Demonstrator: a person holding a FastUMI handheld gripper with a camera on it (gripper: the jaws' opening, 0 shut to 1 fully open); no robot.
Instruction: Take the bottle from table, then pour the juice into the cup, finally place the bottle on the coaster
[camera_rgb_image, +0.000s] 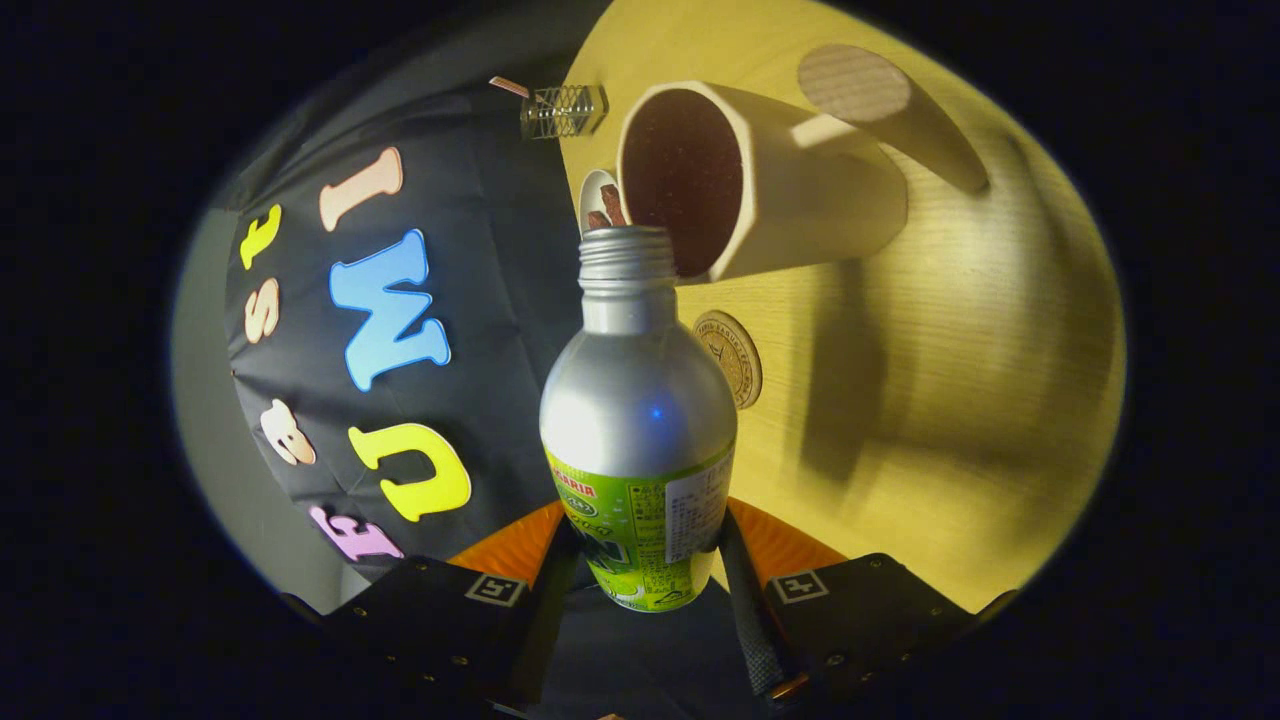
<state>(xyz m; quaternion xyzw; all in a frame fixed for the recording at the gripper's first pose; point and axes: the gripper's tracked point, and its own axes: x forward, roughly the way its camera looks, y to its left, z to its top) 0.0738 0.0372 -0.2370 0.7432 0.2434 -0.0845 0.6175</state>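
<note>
My gripper is shut on a silver bottle with a green label, both fingers pressing its lower body. The whole view is rolled sideways, so the bottle is tipped. Its open threaded mouth sits right at the rim of a cream cup with a dark inside and a thick round wooden handle. No stream of juice is visible. A round brown coaster lies on the wooden table just beyond the bottle's shoulder, partly hidden by it.
A small white dish with brown pieces sits beside the cup, behind the bottle's mouth. A small clear ridged holder stands at the table's far edge by the black cloth wall.
</note>
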